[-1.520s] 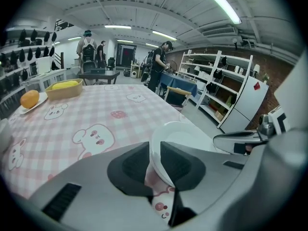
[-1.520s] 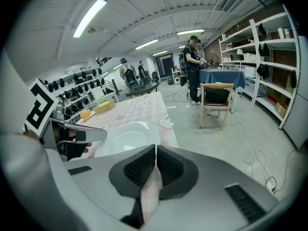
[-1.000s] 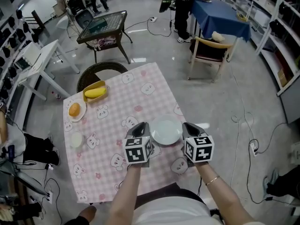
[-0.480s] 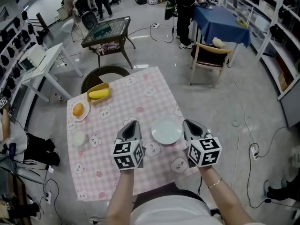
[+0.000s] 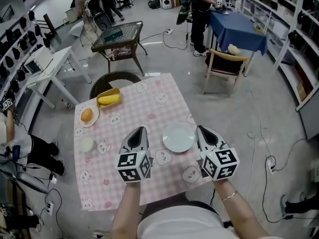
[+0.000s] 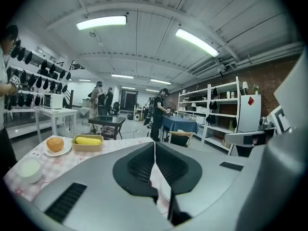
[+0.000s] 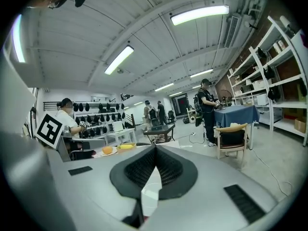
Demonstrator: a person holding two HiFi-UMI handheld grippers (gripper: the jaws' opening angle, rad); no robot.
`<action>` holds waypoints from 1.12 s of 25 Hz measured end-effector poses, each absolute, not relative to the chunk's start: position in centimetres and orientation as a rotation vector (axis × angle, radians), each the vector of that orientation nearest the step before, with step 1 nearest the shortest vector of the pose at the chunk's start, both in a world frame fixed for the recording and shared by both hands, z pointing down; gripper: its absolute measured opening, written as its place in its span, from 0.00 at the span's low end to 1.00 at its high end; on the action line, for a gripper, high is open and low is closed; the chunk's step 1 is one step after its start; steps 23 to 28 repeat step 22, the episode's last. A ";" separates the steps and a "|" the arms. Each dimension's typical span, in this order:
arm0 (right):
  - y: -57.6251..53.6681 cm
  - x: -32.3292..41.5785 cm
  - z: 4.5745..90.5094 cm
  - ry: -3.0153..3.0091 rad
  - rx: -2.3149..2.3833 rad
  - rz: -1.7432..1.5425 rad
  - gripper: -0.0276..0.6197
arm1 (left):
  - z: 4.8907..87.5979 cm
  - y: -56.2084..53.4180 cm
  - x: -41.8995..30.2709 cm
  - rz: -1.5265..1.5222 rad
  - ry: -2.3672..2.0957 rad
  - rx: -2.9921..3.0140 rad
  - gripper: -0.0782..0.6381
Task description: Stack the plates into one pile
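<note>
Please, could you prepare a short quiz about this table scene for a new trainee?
1. True or false: the orange lies on a small plate.
2. In the head view, what lies on the table between the left gripper and the right gripper? A) a bottle B) an empty white plate C) a fork
3. Fill in: the jaws of both grippers are ____.
Key: 1 true; 2 B; 3 shut.
</note>
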State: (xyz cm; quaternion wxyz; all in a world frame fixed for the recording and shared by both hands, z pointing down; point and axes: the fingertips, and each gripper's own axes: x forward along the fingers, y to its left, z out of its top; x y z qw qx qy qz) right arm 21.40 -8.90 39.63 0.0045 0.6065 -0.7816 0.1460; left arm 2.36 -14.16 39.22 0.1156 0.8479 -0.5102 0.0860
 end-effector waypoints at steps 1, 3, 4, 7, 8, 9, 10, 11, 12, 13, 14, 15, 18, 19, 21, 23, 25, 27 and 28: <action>-8.8 21.4 39.6 -2.452 1.899 0.453 0.05 | 39.2 -14.0 2.4 0.249 -1.497 2.489 0.14; -8.8 21.3 39.8 -2.456 1.897 0.449 0.05 | 39.3 -14.0 2.5 0.244 -1.498 2.493 0.14; -8.9 21.2 39.8 -2.457 1.897 0.448 0.05 | 39.4 -14.0 2.4 0.242 -1.497 2.493 0.14; -9.0 21.2 39.7 -2.458 1.897 0.440 0.05 | 39.4 -14.1 2.5 0.236 -1.493 2.494 0.14; -9.1 21.2 39.6 -2.458 1.897 0.436 0.05 | 39.4 -14.2 2.5 0.235 -1.492 2.494 0.14; -9.1 21.1 39.6 -2.459 1.896 0.432 0.05 | 39.4 -14.2 2.5 0.234 -1.492 2.494 0.14; -9.1 21.0 39.5 -2.460 1.894 0.427 0.05 | 39.4 -14.2 2.4 0.232 -1.492 2.494 0.14; -9.1 20.8 39.4 -2.462 1.893 0.423 0.05 | 39.3 -14.2 2.3 0.230 -1.492 2.495 0.14; -9.1 20.7 39.3 -2.464 1.892 0.418 0.05 | 39.3 -14.2 2.3 0.228 -1.492 2.496 0.14; -9.2 20.6 39.2 -2.466 1.892 0.414 0.05 | 39.2 -14.2 2.2 0.227 -1.492 2.499 0.14; -9.2 20.5 39.1 -2.468 1.891 0.410 0.05 | 39.0 -14.3 2.2 0.225 -1.492 2.503 0.14; -9.3 20.5 39.0 -2.469 1.891 0.406 0.05 | 38.9 -14.3 2.3 0.225 -1.493 2.506 0.14; -9.3 20.7 38.7 -2.473 1.889 0.400 0.05 | 38.6 -14.3 2.6 0.223 -1.496 2.515 0.14; -9.4 20.7 38.7 -2.474 1.888 0.399 0.05 | 38.5 -14.3 2.6 0.222 -1.497 2.516 0.14; -9.5 20.6 38.5 -2.476 1.888 0.398 0.05 | 38.4 -14.4 2.7 0.222 -1.497 2.517 0.14; -9.5 20.6 38.4 -2.477 1.888 0.398 0.05 | 38.3 -14.4 2.6 0.223 -1.497 2.518 0.14; -9.5 20.6 38.4 -2.477 1.888 0.398 0.05 | 38.3 -14.4 2.6 0.223 -1.497 2.518 0.14; -9.5 20.6 38.4 -2.477 1.888 0.398 0.05 | 38.3 -14.4 2.6 0.223 -1.497 2.518 0.14; -9.5 20.6 38.4 -2.477 1.888 0.398 0.05 | 38.3 -14.4 2.6 0.223 -1.497 2.518 0.14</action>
